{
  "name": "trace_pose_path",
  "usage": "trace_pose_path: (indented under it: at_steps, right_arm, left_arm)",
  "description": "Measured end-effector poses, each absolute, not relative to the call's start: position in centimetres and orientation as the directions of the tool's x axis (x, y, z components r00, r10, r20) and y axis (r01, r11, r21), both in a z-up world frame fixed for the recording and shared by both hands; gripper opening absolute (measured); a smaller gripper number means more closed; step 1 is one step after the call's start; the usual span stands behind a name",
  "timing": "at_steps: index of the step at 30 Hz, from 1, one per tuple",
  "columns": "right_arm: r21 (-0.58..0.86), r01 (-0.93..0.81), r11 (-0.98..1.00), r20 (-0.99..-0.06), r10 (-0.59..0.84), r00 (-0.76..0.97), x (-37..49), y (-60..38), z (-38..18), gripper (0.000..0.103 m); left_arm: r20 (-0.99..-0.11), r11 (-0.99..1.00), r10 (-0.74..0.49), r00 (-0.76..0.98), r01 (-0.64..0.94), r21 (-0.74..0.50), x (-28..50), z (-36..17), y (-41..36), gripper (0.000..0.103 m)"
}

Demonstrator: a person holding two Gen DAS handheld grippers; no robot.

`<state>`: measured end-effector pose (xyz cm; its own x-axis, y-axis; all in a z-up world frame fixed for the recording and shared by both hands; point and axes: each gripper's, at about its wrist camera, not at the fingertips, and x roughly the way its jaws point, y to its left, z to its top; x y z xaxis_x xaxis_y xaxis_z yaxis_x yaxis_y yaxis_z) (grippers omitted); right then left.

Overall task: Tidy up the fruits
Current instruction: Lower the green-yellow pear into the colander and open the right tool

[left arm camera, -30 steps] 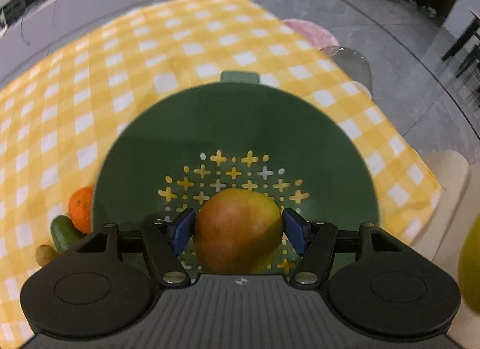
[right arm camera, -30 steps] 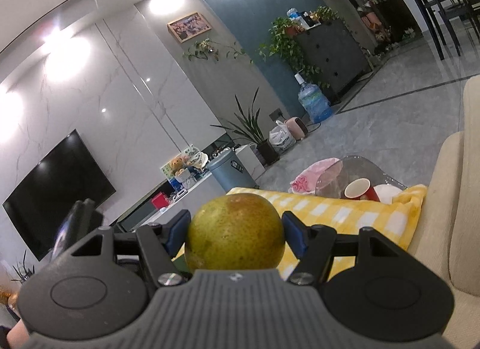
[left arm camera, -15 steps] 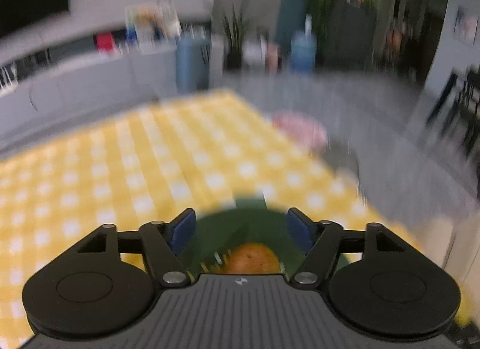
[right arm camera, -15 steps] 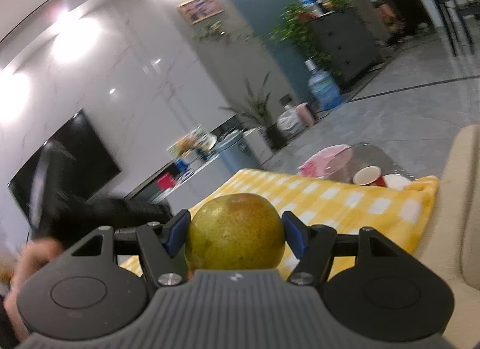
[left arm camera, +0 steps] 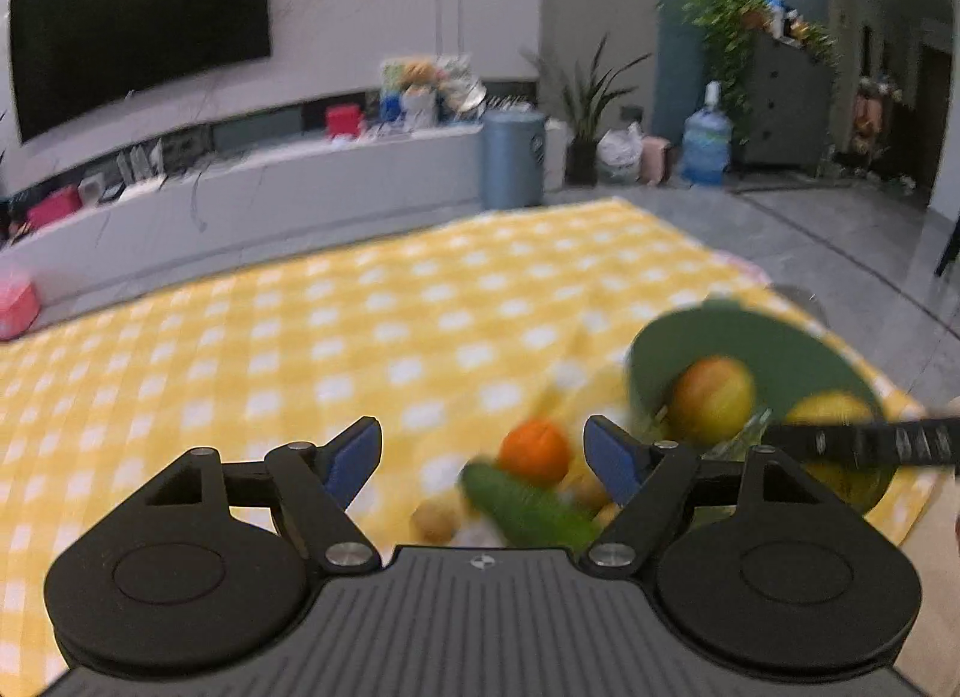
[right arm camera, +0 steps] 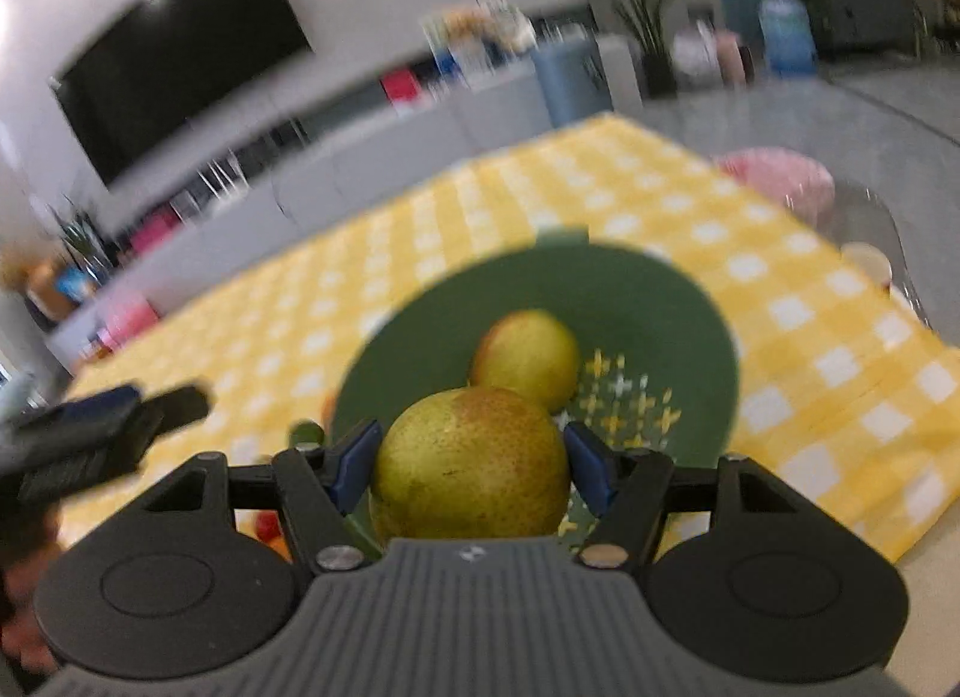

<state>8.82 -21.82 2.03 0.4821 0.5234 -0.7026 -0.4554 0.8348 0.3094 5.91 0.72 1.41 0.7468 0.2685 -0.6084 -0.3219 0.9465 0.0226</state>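
Note:
In the left wrist view my left gripper (left arm camera: 483, 439) has its jaws opening with nothing between the blue pads. Past them on the cloth lie an orange (left arm camera: 534, 451), a cucumber (left arm camera: 528, 508) and a small brown fruit (left arm camera: 433, 520). To the right sits the green colander bowl (left arm camera: 744, 343) holding a red-yellow fruit (left arm camera: 711, 397). My right gripper (right arm camera: 471, 445) is shut on a green-yellow pear (right arm camera: 471, 463) and hangs over the bowl (right arm camera: 540, 283), just in front of the red-yellow fruit (right arm camera: 528, 358).
A yellow checked cloth (left arm camera: 360, 337) covers the table. A pink item (right arm camera: 780, 181) and a glass side table with a cup (right arm camera: 867, 262) stand past its right edge. A long low TV console (left arm camera: 240, 187) and a blue bin (left arm camera: 513, 157) are behind.
My left gripper let go of the red-yellow fruit in the bowl, opened, and swung left toward the orange and cucumber. My right gripper tipped down from the room over the bowl, still holding the pear.

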Motion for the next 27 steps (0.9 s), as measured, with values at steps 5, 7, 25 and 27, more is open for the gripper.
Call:
trace_pose_path:
  at_steps: [5,7,25,27]
  right_arm:
    - [0.165,-0.434,0.886,-0.809,0.373,0.455,10.2,-19.0,0.6,0.064]
    - [0.113,-0.431,0.895,-0.840,0.318,0.440,10.9,-18.3,0.0,0.064]
    - [-0.190,-0.457,0.869,-0.905,0.026,0.425,12.7,-14.3,-2.1,0.063]
    - [-0.194,-0.446,0.874,-0.910,0.010,0.415,12.8,-14.1,-2.0,0.064]
  left_arm:
    - [-0.647,0.944,0.241,0.724,-0.331,-0.019,3.7,0.7,2.6,0.090]
    - [-0.664,0.935,0.238,0.709,-0.352,-0.040,3.5,0.5,3.3,0.090]
    - [-0.695,0.912,0.203,0.690,-0.392,-0.124,2.0,1.3,6.1,0.090]
    - [-0.697,0.911,0.197,0.689,-0.391,-0.129,1.8,1.4,6.3,0.090]
